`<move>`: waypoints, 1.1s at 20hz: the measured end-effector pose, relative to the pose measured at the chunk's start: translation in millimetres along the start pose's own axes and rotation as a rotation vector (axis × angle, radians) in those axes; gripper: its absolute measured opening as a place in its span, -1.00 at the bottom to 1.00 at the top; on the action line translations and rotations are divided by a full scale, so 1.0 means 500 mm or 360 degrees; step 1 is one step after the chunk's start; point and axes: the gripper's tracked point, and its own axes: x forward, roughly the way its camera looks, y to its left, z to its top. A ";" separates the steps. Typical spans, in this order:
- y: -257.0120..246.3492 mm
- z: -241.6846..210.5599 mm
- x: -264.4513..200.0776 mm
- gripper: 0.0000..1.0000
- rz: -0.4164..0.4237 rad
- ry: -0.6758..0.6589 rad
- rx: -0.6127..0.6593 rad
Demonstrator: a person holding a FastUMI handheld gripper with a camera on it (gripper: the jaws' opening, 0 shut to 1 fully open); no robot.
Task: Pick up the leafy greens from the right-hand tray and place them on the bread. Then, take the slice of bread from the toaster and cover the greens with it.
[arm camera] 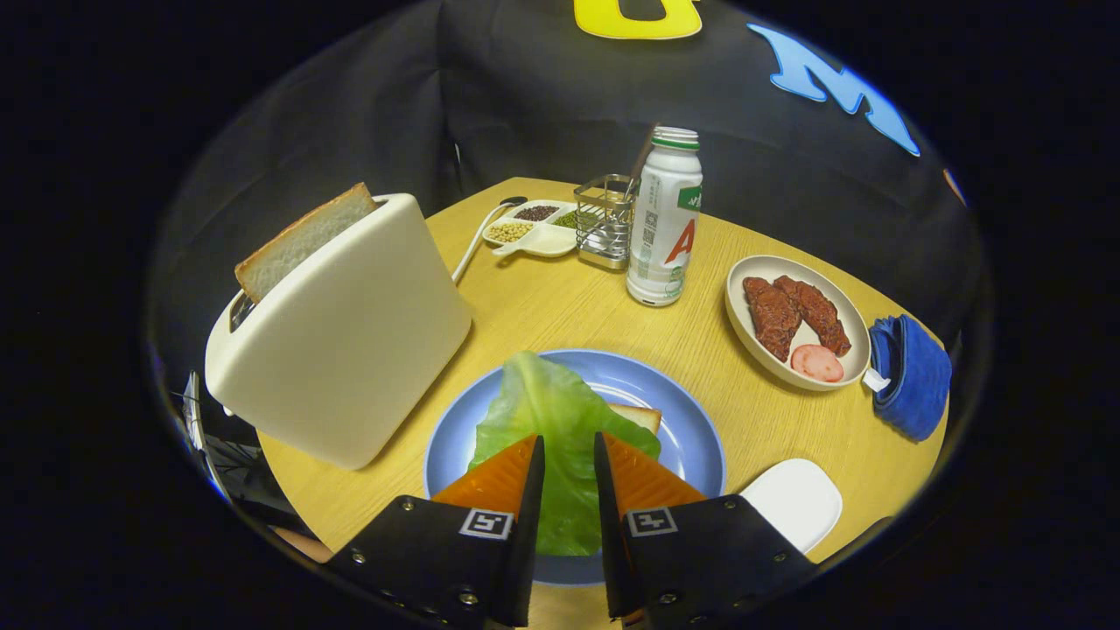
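Lettuce leaf (551, 420) lengthwise between slightly parted tongs (569, 455), covering bread (641, 416).

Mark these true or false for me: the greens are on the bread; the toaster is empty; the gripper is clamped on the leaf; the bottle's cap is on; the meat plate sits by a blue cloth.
1. The leafy greens lie over the bread on the blue plate. True.
2. The toaster is empty. False: a bread slice stands in its slot.
3. The gripper is clamped on the leaf. False: its fingers stand apart, the leaf between them.
4. The bottle is capped. True.
5. The meat plate sits beside the blue cloth. True.
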 end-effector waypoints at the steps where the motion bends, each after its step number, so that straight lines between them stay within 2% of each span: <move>1: 0.001 0.003 -0.006 -0.34 0.0005 -0.0026 0.0011; 8: 0.021 0.004 -0.053 -0.34 0.0008 -0.0189 0.0032; 12: 0.070 0.046 -0.103 -0.34 -0.0026 -0.0527 0.0002; 15: 0.128 0.049 -0.131 -0.34 0.0015 -0.0633 -0.0041; 20: 0.208 0.106 -0.184 -0.34 -0.0030 -0.0958 -0.0126; 22: 0.249 0.116 -0.193 -0.34 -0.0016 -0.1024 -0.0175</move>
